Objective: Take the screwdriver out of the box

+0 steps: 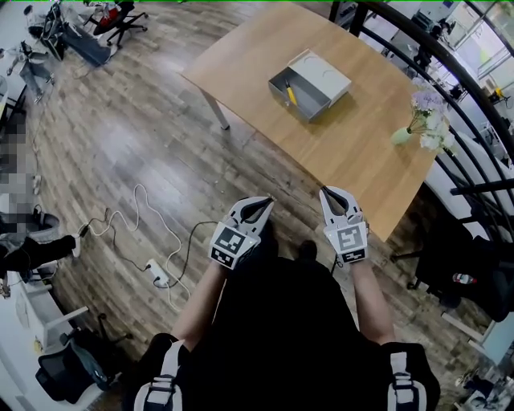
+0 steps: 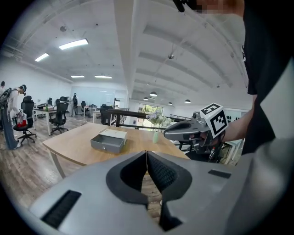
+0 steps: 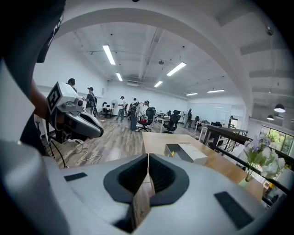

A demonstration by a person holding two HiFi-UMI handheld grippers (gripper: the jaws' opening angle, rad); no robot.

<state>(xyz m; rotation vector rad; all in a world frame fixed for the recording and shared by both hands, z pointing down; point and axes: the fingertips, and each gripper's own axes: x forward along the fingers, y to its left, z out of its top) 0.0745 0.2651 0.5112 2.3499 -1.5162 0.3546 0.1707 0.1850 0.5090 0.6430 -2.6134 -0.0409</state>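
A grey metal box [image 1: 308, 83] with an open drawer sits on the wooden table [image 1: 361, 136]; a yellow-handled screwdriver [image 1: 291, 94] lies in the drawer. The box [image 2: 108, 140] shows in the left gripper view, and the box [image 3: 186, 153] with a bit of the screwdriver's yellow handle [image 3: 172, 153] in the right gripper view. My left gripper [image 1: 269, 200] and right gripper [image 1: 324, 190] are held close to my body, short of the table's near edge, well away from the box. Both are shut with nothing between their jaws.
A small vase of pale flowers [image 1: 424, 120] stands at the table's right side. A white cable and power strip [image 1: 157, 269] lie on the wooden floor at left. A black railing [image 1: 450, 96] runs behind the table. Office chairs [image 1: 120, 20] and people stand farther off.
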